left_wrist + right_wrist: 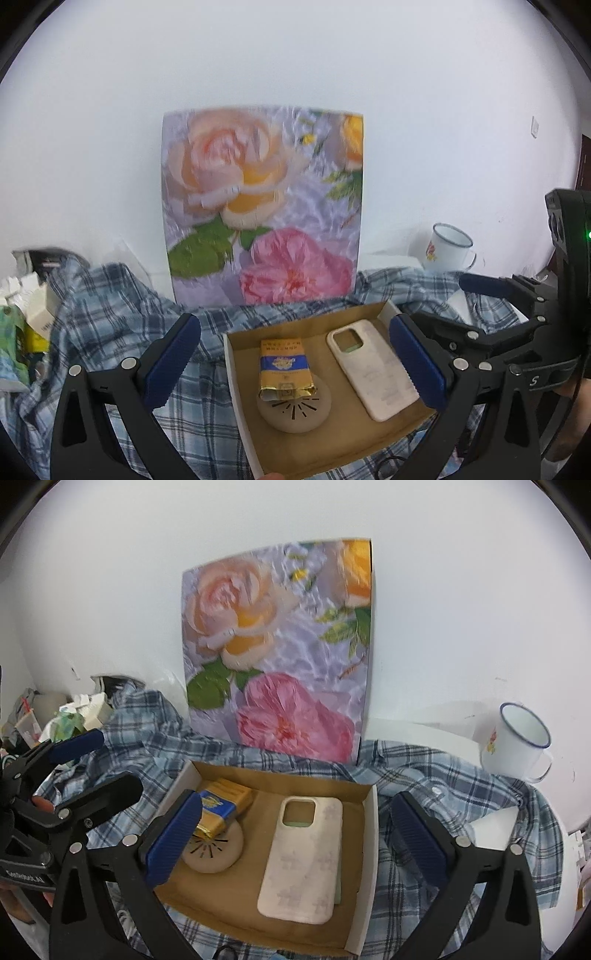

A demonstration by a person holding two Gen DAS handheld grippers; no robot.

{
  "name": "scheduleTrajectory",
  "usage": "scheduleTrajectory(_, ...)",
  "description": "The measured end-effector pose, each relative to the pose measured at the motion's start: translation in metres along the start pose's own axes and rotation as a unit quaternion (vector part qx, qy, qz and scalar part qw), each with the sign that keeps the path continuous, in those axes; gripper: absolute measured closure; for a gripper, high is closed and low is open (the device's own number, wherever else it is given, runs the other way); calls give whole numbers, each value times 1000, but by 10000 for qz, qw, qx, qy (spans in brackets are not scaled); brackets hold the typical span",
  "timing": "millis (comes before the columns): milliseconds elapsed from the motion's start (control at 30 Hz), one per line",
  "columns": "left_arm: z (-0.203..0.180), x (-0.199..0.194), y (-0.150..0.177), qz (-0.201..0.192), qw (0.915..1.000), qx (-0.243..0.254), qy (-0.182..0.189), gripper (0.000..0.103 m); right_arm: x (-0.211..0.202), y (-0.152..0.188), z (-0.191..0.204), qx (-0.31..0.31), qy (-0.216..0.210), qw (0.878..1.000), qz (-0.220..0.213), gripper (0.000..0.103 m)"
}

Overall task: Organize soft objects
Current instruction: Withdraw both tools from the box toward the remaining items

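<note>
Both tools, left [295, 363] and right [295, 843], spread, empty, above the box [364, 853]; plaid shirt [443, 775] beneath.

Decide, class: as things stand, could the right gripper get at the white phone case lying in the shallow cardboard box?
Probably yes. The right gripper is open above the white phone case, which lies flat and uncovered in the shallow cardboard box; nothing visible blocks the way down.

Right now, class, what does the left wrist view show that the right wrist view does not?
Only the left wrist view shows the right gripper, jaws open. Only the right wrist view shows the left gripper and the mint edge under the phone case. Both show the cardboard tray, plaid shirt, floral picture and enamel mug.
</note>
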State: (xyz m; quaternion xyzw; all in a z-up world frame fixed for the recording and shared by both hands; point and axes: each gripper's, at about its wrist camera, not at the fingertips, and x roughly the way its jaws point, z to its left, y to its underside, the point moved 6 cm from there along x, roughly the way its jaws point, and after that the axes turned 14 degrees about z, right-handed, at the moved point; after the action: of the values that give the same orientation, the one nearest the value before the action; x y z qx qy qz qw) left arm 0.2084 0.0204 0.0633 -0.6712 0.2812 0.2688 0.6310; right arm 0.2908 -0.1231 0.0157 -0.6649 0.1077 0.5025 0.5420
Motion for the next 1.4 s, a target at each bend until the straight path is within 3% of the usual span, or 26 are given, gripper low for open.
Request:
scheduleTrajectory(100, -5, -25, -3, -284, 9996, -6, -77, 0, -19, 1, 4, -46, -1, 9999, -120, 1)
scheduleTrajectory(367, -16, -81, 7, -618, 9979, 90, 196, 0, -75, 15, 19, -263, -26, 9985, -472, 1)
scheduleTrajectory(600, -16, -109, 26, -777, 9968, 197, -26, 0, -110, 39, 32, -334, -114, 9963, -782, 0)
scheduleTrajectory(1000, -14, -108, 74, -516, 9983, 260, -66, 0, -134, 79, 41, -534, -268, 9910, -1195, 0)
scheduleTrajectory(1200, -14, -85, 100, -288, 9985, 452, -136, 0, -116, 104, 35, -628, -366, 9904, -1173, 0)
scheduleTrajectory(1400, -8, -48, 126, 237, 9986, 465, -33, 0, -89, 128, 24, -557, -477, 9927, -955, 0)
